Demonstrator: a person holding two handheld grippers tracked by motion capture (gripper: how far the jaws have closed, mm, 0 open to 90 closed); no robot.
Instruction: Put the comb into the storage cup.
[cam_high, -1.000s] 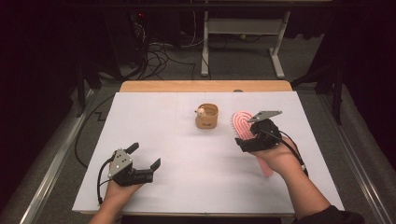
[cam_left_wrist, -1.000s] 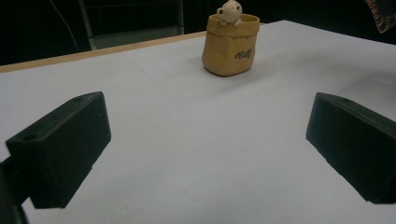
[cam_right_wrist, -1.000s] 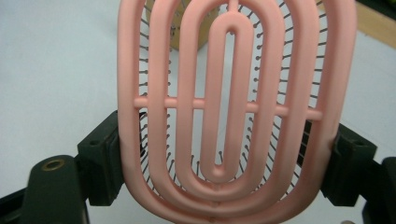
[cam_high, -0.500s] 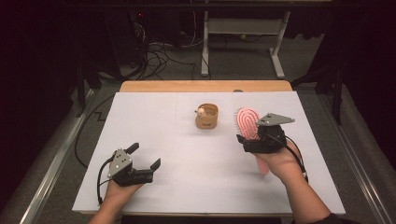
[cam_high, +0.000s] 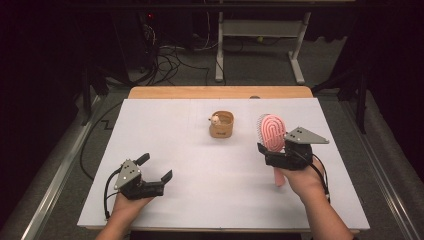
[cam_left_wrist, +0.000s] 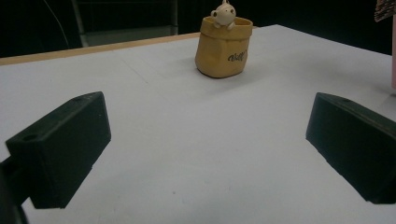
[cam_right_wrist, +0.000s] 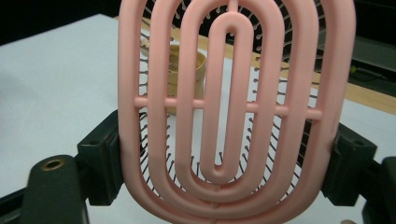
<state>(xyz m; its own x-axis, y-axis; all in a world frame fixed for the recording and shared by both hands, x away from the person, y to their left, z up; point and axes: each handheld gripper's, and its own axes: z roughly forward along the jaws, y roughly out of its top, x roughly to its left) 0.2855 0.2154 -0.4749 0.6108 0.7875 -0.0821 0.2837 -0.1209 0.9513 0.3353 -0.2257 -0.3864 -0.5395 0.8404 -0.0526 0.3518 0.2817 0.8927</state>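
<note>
Right gripper (cam_high: 272, 150) fingers clamp the brush (cam_high: 272, 131), long axis upright, head up. Cup (cam_high: 221, 125) lies just left of it. Left gripper (cam_high: 152, 170) fingers released, farther off.

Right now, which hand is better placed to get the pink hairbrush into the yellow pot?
Right. The right gripper already clamps the pink hairbrush upright by its head, just beside the yellow pot. The left gripper rests open near the table's front edge, farther from the pot and holding nothing.
</note>
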